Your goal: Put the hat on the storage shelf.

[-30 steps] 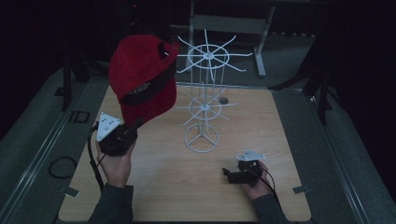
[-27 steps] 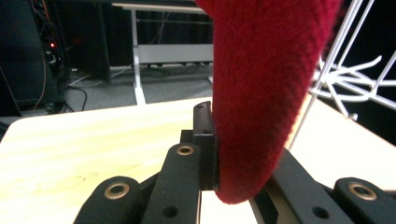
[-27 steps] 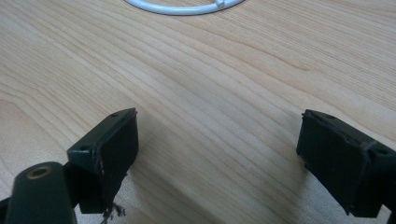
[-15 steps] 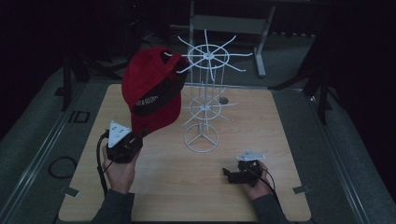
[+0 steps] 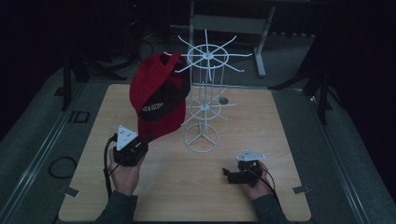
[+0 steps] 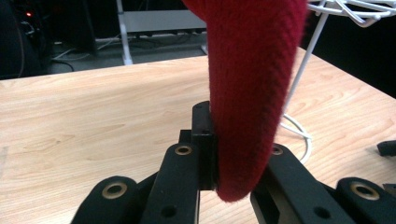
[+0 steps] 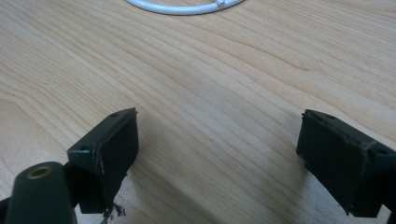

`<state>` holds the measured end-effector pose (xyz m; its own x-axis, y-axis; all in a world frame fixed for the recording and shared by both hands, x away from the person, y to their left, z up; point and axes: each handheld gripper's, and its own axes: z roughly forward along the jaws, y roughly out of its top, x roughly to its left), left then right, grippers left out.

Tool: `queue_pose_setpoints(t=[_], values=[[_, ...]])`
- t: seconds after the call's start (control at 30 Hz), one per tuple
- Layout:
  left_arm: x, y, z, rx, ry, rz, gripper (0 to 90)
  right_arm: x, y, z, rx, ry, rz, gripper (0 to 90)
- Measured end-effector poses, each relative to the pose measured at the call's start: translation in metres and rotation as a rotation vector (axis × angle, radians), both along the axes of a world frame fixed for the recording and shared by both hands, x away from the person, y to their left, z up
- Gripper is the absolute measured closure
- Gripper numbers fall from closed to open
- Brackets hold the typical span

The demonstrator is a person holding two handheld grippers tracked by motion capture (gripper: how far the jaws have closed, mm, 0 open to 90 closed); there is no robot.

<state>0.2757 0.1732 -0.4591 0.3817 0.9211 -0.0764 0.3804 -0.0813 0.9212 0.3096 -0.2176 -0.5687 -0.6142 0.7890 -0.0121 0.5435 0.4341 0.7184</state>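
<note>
Rack: the wire rack (image 5: 201, 112) stood on the worktop (image 5: 280, 140), just far of its middle.
Cap: the cap (image 5: 161, 100) hung just left of the rack, touching its upper arms.
Left tongs (image 5: 148, 138): near-left of the rack, below the cap, clamping its brim.
Right tongs (image 5: 226, 174): near-right, low over the worktop, well apart from the cap.

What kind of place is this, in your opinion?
Probably a lab or recording room, not a shop: a bare wooden table in a dark room, a white wire rack with a red cap, and metal stand legs behind.
</note>
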Motion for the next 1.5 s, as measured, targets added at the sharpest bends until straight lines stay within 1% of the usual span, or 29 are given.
queue_pose_setpoints(t=[0.13, 0.17, 0.23, 0.3, 0.37, 0.47, 0.53, 0.63, 0.8, 0.87, 1.17, 1.33, 1.5], values=[[0.001, -0.004, -0.003, 0.01, 0.013, -0.027, 83.5, 0.0, 0.0, 0.0, -0.001, 0.001, -0.001, 12.7], [0.001, -0.006, -0.003, 0.021, 0.014, -0.041, 82.8, 0.0, 0.0, 0.0, 0.0, 0.0, -0.001, 12.7], [0.001, -0.008, -0.003, 0.029, 0.006, -0.051, 80.9, 0.0, 0.0, 0.0, -0.001, 0.0, -0.001, 12.7], [0.0, -0.008, -0.003, 0.029, 0.001, -0.056, 78.8, 0.0, 0.0, 0.0, 0.0, 0.0, -0.001, 12.7], [0.0, -0.008, -0.002, 0.025, 0.004, -0.063, 73.5, 0.0, 0.0, 0.0, -0.001, 0.0, -0.001, 12.7], [0.001, -0.006, -0.002, 0.009, 0.012, -0.059, 67.6, -0.001, 0.0, 0.0, 0.0, 0.0, 0.0, 12.7], [0.001, -0.005, -0.002, 0.009, 0.02, -0.062, 63.5, -0.001, 0.0, 0.0, 0.0, 0.001, 0.0, 12.7], [0.001, -0.004, -0.003, 0.006, 0.026, -0.052, 58.4, -0.001, 0.0, 0.0, -0.001, 0.0, 0.001, 12.7], [0.002, 0.0, -0.003, -0.001, 0.039, -0.034, 51.8, -0.001, 0.0, 0.0, 0.0, 0.0, 0.001, 12.7], [0.002, 0.001, -0.004, -0.012, 0.043, -0.03, 49.2, -0.001, 0.0, 0.0, 0.001, 0.0, 0.001, 12.7], [0.003, 0.014, -0.004, -0.037, 0.043, -0.021, 43.2, -0.001, 0.0, 0.0, 0.0, -0.002, 0.003, 12.7], [0.002, 0.02, -0.002, -0.047, 0.03, -0.015, 40.9, -0.001, 0.0, 0.0, 0.0, -0.002, 0.002, 12.7], [0.0, 0.027, 0.0, -0.068, 0.016, -0.007, 39.5, -0.001, 0.0, 0.0, 0.0, -0.002, 0.002, 12.7]])
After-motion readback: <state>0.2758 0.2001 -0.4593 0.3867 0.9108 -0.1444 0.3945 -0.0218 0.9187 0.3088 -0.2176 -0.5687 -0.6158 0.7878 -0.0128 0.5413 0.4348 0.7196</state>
